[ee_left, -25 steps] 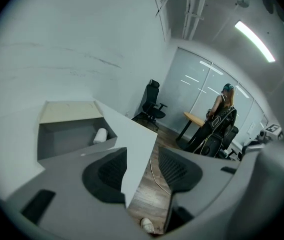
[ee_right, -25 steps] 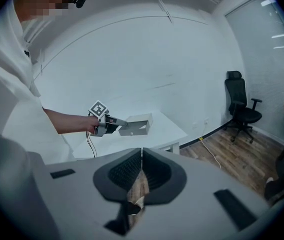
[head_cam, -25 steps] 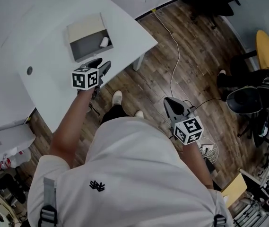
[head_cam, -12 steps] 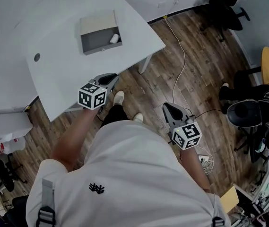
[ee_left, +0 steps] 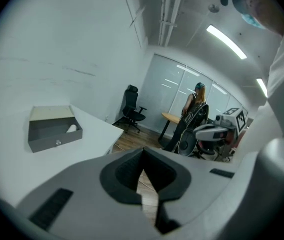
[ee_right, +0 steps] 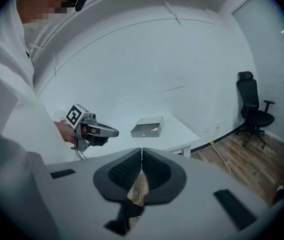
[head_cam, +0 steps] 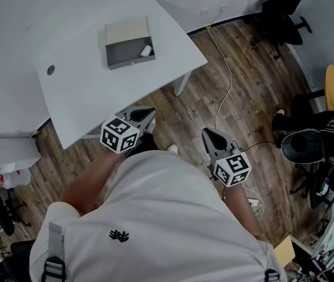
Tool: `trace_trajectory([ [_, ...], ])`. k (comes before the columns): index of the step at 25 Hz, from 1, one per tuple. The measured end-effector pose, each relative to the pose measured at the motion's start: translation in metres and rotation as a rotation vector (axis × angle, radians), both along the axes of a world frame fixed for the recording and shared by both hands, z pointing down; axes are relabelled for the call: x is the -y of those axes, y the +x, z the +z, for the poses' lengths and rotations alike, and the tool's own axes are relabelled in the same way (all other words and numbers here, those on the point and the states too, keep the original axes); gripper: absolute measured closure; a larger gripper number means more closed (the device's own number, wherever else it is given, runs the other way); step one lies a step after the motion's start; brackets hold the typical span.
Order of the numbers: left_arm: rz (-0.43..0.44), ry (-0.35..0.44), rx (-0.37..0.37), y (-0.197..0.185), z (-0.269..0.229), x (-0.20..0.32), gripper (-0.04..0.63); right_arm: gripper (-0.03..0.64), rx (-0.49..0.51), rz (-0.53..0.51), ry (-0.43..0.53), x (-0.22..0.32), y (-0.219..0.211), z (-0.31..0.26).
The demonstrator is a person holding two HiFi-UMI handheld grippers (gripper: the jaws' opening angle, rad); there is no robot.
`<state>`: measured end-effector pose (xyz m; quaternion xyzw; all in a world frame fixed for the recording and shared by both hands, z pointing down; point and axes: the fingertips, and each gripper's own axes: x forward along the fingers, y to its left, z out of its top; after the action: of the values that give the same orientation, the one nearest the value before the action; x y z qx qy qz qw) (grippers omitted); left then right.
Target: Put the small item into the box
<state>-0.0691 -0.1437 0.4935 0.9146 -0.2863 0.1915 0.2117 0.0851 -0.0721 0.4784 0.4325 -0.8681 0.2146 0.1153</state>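
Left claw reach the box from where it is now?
Probably not without a step in: the left claw, shut and empty, hangs off the table, and the box sits well across it. Nothing blocks the way.

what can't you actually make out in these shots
- small white item: too small in the head view to identify. In the left gripper view, the front wall of the box hides most of it.
- round dark spot on the table: too small in the head view to tell hole from cap.
- standing person: far off and small in the left gripper view, so what they carry is unclear.
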Motion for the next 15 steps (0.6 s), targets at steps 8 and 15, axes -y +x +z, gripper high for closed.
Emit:
trace_trajectory([
  [8, 0.044, 0.009, -0.006, 0.011, -0.005, -0.016, 0.589, 0.607, 0.0, -0.011, 0.006, -0.005, -0.002, 0.0],
  [15, 0.039, 0.003, -0.008, 0.011, -0.002, -0.022, 0.589, 0.609, 0.0, -0.013, 0.005, -0.01, -0.001, 0.002],
])
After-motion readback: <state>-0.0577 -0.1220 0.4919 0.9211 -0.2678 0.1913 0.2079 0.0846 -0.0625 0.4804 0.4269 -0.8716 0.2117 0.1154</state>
